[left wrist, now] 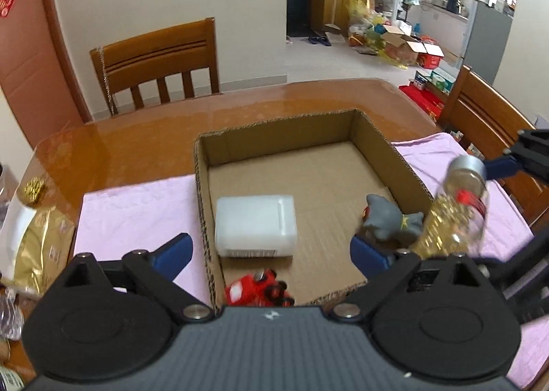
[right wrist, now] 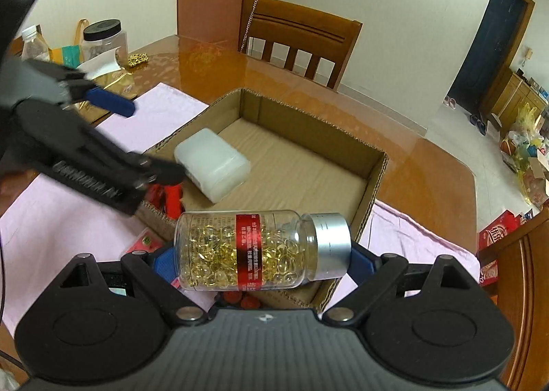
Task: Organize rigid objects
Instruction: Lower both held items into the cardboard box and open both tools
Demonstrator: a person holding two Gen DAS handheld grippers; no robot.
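Holding a clear plastic bottle of golden capsules with a red label and silver cap crosswise between the blue fingers of the right gripper, pads pressed on its base and cap, above the near rim of the open brown cardboard box. Hanging beside it, the left gripper, fingers spread wide and empty over the box's near edge. Lying inside the box: a white translucent plastic container flat on the floor, a grey toy figure near the right wall, a red toy car against the near wall. Resting on a pale pink cloth spread over the glossy brown wooden desk, the box itself. Standing past the desk, a wooden chair.
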